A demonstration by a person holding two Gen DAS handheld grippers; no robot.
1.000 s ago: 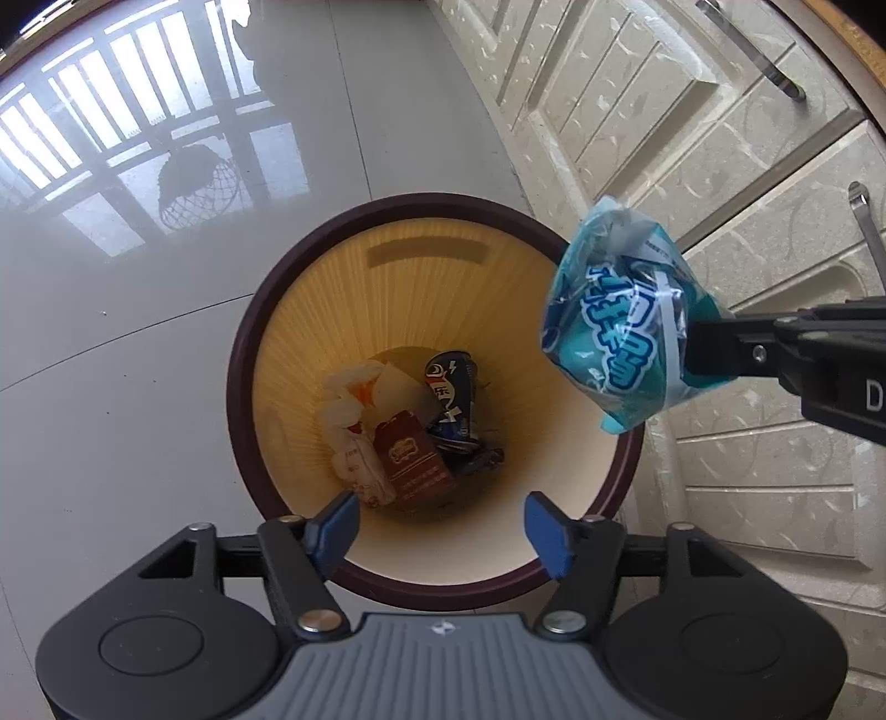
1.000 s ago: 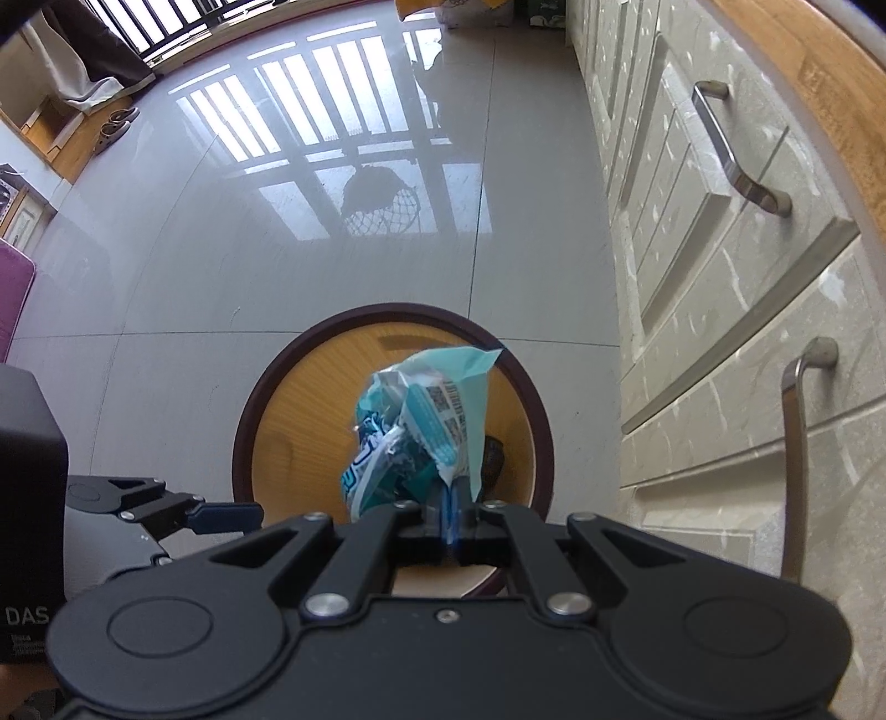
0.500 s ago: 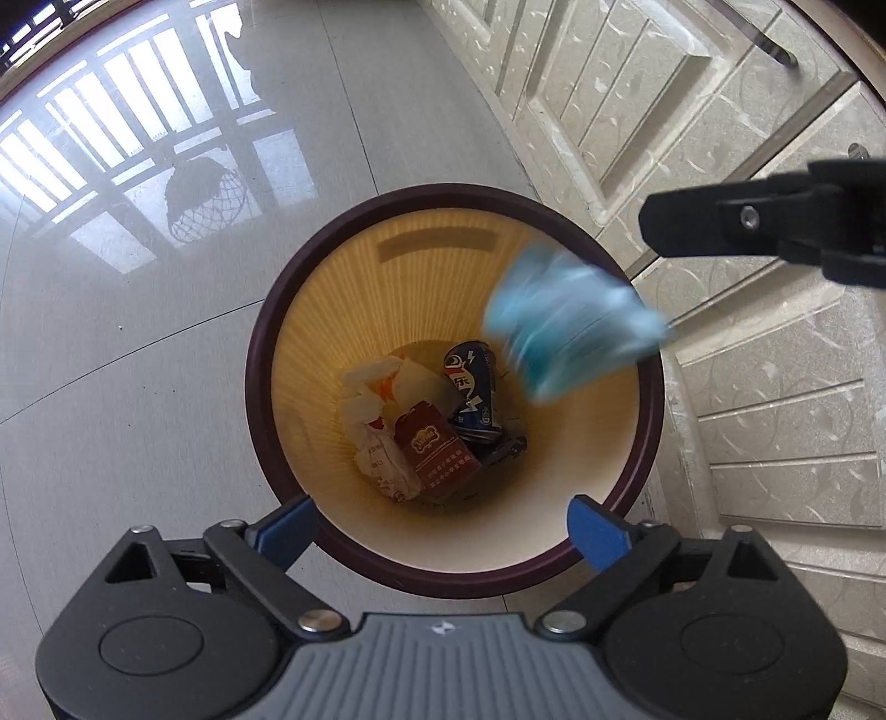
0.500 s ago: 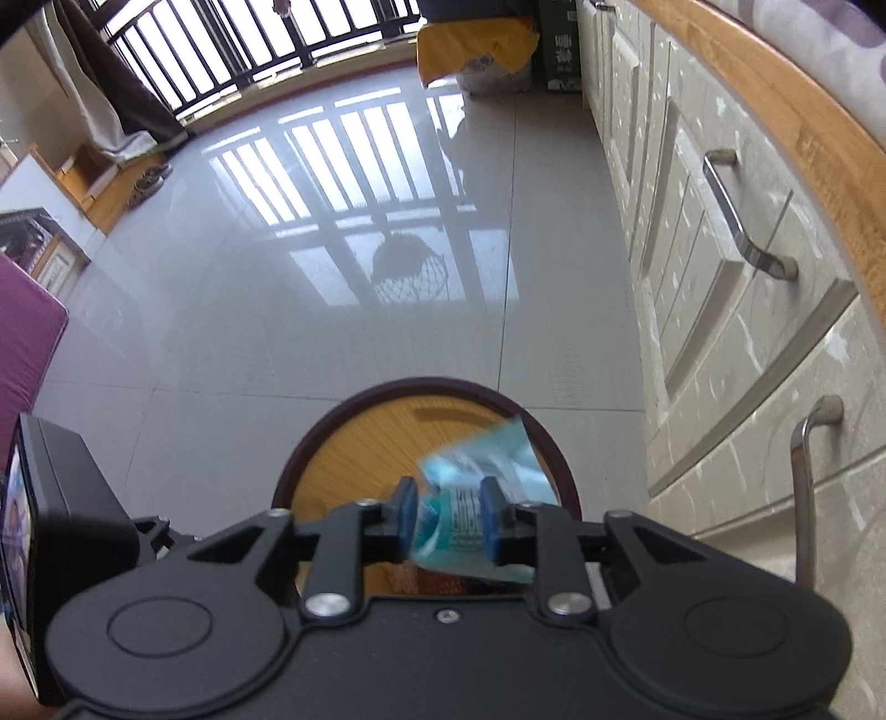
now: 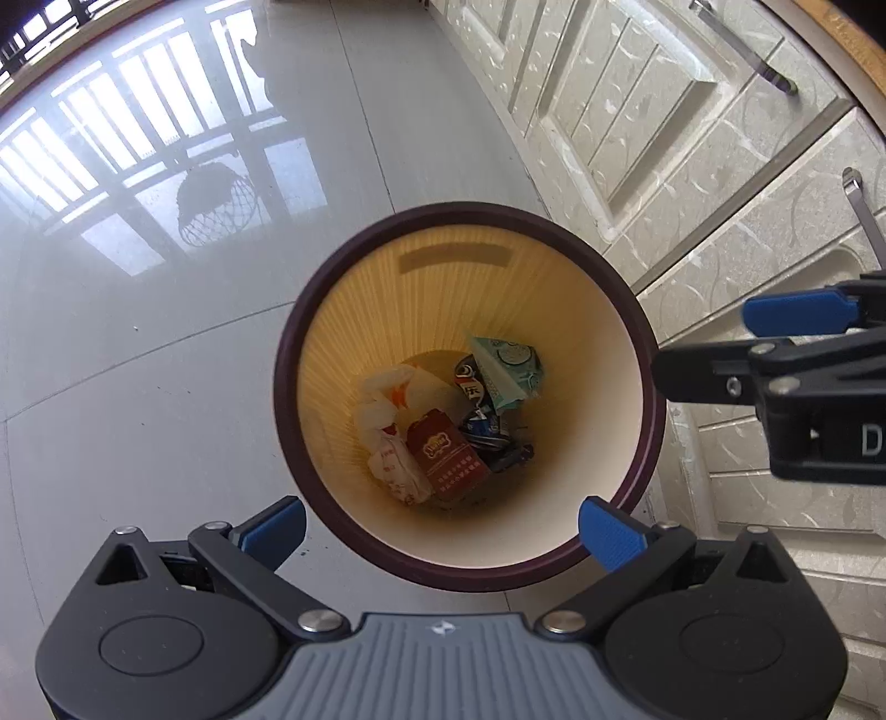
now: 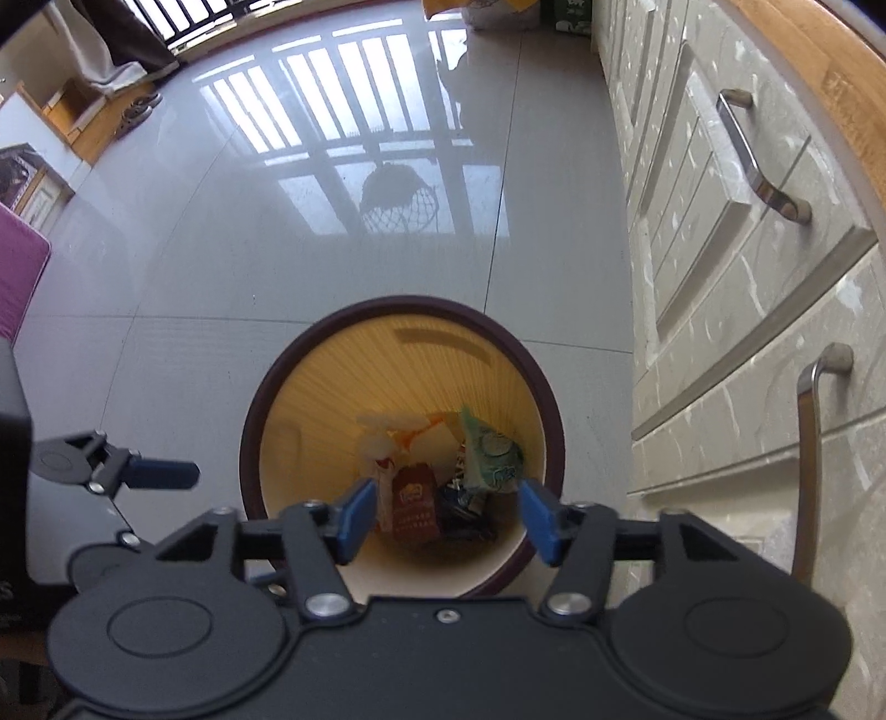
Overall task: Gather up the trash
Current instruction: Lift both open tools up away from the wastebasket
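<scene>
A round bin with a dark rim [image 5: 282,387] [image 6: 252,437] stands on the floor below both grippers. Inside lie a teal snack bag [image 5: 506,368] [image 6: 493,457], a red packet [image 5: 446,451] [image 6: 412,501], a crushed can [image 5: 470,387] and white wrappers [image 5: 387,404]. My left gripper [image 5: 440,529] is open and empty above the bin's near rim. My right gripper [image 6: 448,515] is open and empty above the bin; it also shows in the left wrist view [image 5: 775,343] at the right.
Pale cabinet doors with metal handles [image 6: 764,166] [image 5: 742,47] run along the right, close to the bin. Glossy grey floor tiles [image 6: 277,221] stretch to the left and far side. A purple object [image 6: 16,277] sits at the left edge.
My right gripper opened and let go of the teal snack bag, which fell into the bin. Both grippers rose a little; the left jaws opened wider.
</scene>
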